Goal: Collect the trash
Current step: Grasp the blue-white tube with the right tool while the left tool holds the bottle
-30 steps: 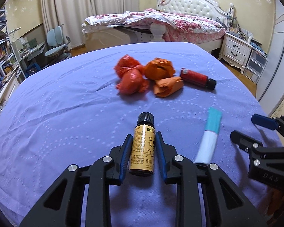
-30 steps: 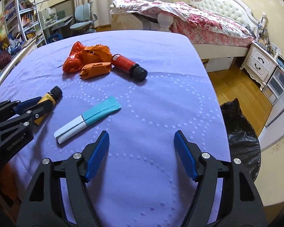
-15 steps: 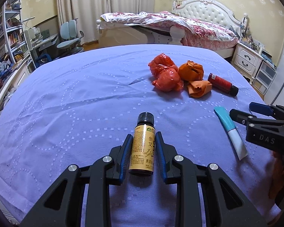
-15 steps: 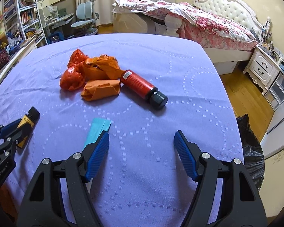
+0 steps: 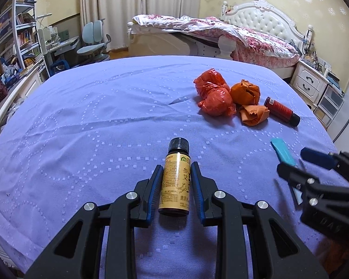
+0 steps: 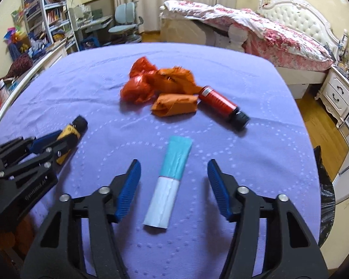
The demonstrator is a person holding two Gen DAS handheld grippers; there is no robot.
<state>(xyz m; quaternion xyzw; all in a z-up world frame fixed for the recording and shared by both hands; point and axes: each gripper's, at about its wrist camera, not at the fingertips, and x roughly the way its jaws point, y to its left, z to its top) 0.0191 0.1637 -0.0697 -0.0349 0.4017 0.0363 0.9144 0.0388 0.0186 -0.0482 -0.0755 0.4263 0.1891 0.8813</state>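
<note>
now the left tongs are clamped on the yellow bottle, while the right tongs are closing around the teal-and-white tube lying on the purple-covered counter, pads not yet touching it. best to centre the tube between the pads, squeeze its white half squarely, then lift straight before heading to the black bag at the counter's right edge.

On the bedspread, the tube lies between the right gripper's closing jaws, untouched. Beyond it sit the crumpled bags (bunched together), with a bottle at their right. At the left, the left gripper clamps a small bottle.
</note>
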